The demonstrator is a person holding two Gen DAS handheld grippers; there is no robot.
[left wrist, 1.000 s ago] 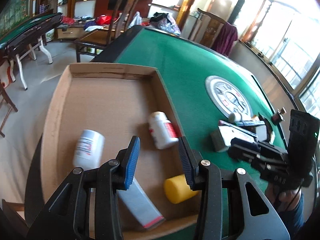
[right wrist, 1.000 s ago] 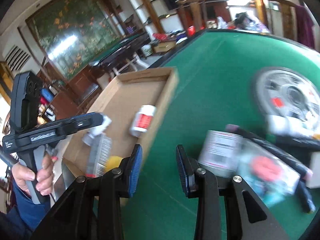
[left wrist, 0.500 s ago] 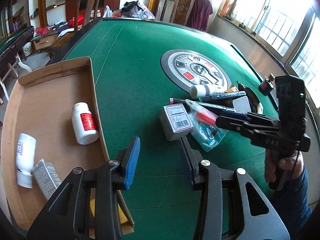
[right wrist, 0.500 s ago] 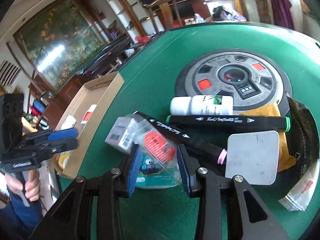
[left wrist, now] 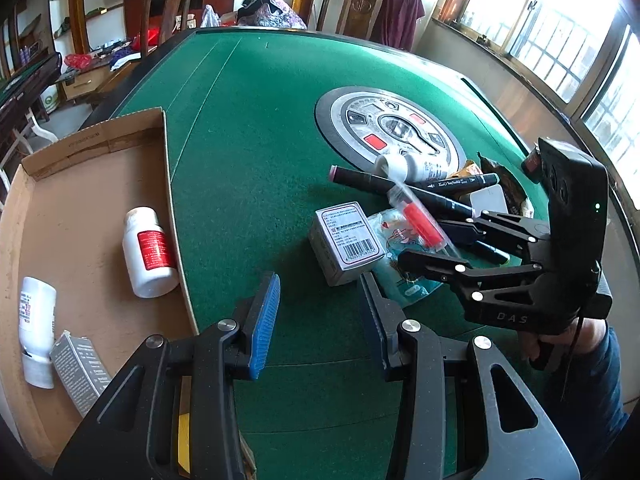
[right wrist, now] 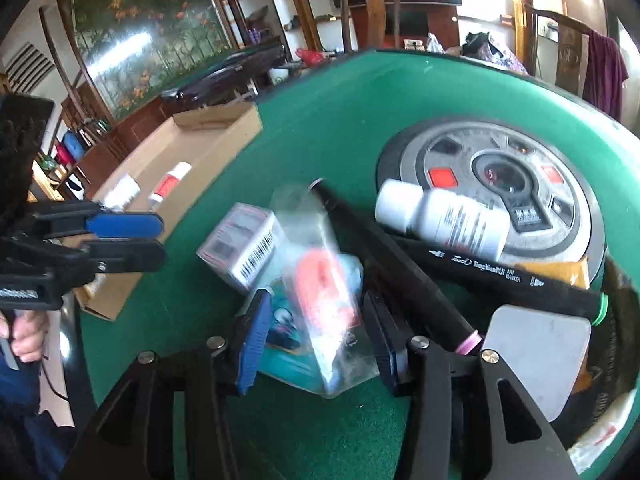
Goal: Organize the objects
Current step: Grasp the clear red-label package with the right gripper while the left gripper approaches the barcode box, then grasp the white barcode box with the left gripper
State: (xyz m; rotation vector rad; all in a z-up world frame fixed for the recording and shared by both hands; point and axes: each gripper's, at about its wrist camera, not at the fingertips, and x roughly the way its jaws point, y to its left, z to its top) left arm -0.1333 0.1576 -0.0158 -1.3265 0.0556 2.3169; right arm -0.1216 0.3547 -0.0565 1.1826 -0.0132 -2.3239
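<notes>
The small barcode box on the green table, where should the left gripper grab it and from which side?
Grip the box across its two long side walls, coming down from above on the near end. It lies flat, label up, and its left side faces bare felt. Its right side touches the plastic packet, so that finger must slip between them. The left gripper is open and empty, a little short of the box.
</notes>
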